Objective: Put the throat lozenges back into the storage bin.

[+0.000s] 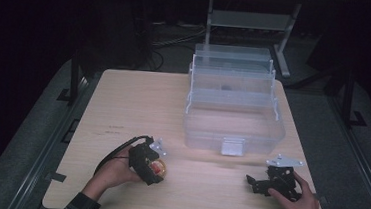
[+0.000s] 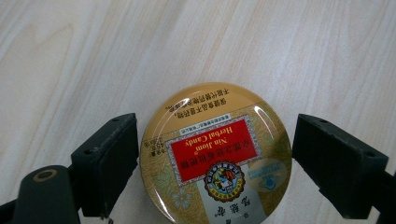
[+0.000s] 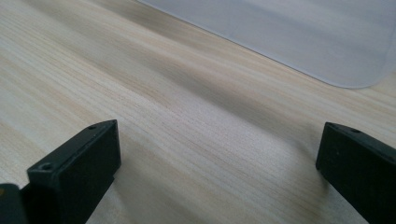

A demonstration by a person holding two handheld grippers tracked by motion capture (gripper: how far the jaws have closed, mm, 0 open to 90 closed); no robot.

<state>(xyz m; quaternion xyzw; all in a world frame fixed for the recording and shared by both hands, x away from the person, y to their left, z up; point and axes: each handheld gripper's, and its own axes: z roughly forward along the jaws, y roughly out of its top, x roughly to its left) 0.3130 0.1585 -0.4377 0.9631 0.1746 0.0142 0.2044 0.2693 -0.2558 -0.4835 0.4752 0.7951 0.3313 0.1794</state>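
Left gripper [image 1: 154,168]: you've got it near the table's front edge, left of the middle, tipped down over the candy tin. Your left hand [image 1: 114,171] wraps it from the left side, cable looping back over the wrist.

Left jaws: spread apart with the tin sitting between them. In the left gripper view the left pad looks right up against the tin's rim, can't tell if it actually touches, and the right pad has a sliver of table showing before the tin. So not clamped, just straddling it.

Candy tin [image 2: 215,156]: round, gold lid, red label in the middle, lying flat on the table [image 1: 138,106]. From the high view it's mostly tucked under your gripper, front-left part of the table.

Right gripper [image 1: 273,184]: low by the front-right corner, your right hand [image 1: 303,204] behind it, grey plate on top. It points left along the front edge.

Right jaws: wide open, bare wood between them in the right gripper view.

Clear box [image 1: 236,108]: see-through plastic, stepped trays folded out toward the back, latch on the front. Sits on the right half of the table and reaches the far edge. Its pale corner [image 3: 327,42] shows past your right jaws, well apart from them.

Gap between hands: well apart, one at each end of the front edge.
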